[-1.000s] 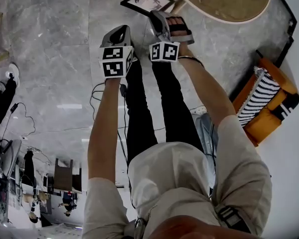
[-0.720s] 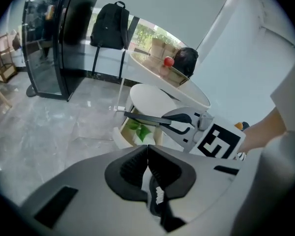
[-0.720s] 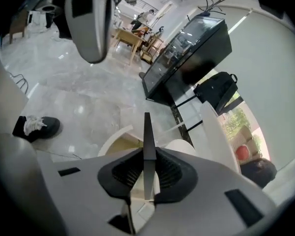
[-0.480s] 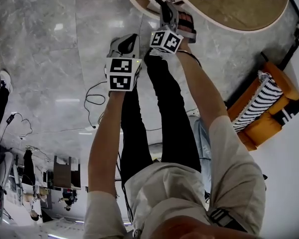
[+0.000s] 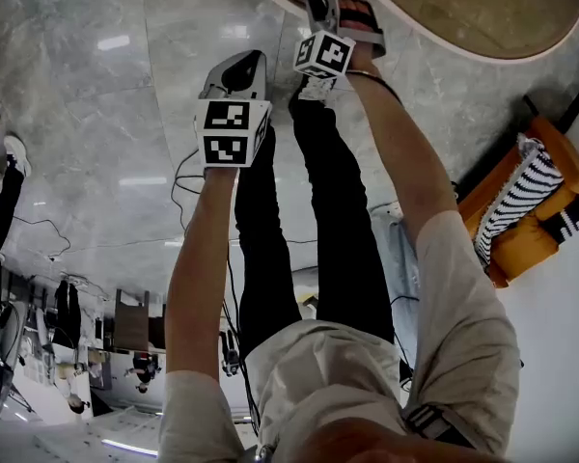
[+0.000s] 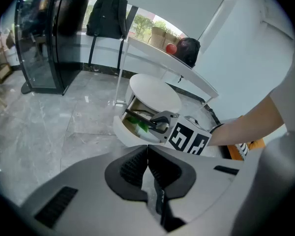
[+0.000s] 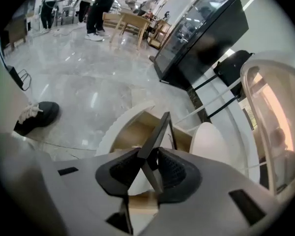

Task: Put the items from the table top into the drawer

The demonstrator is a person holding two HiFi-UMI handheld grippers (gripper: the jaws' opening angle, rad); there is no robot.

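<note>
Count: two grippers, one picture frame, one open drawer, one round table. My left gripper [image 6: 147, 154] has its jaws together with nothing between them; in the head view it sits at 11 o'clock. My right gripper [image 7: 150, 161], at 12 o'clock in that view, has just been opening its jaws. The picture frame [image 7: 161, 129] stands tilted between them, with a gap beside one pad. It hangs over the drawer [image 7: 119, 132] of the table [image 6: 155, 90], where one green item [image 6: 139, 127] lies
</note>
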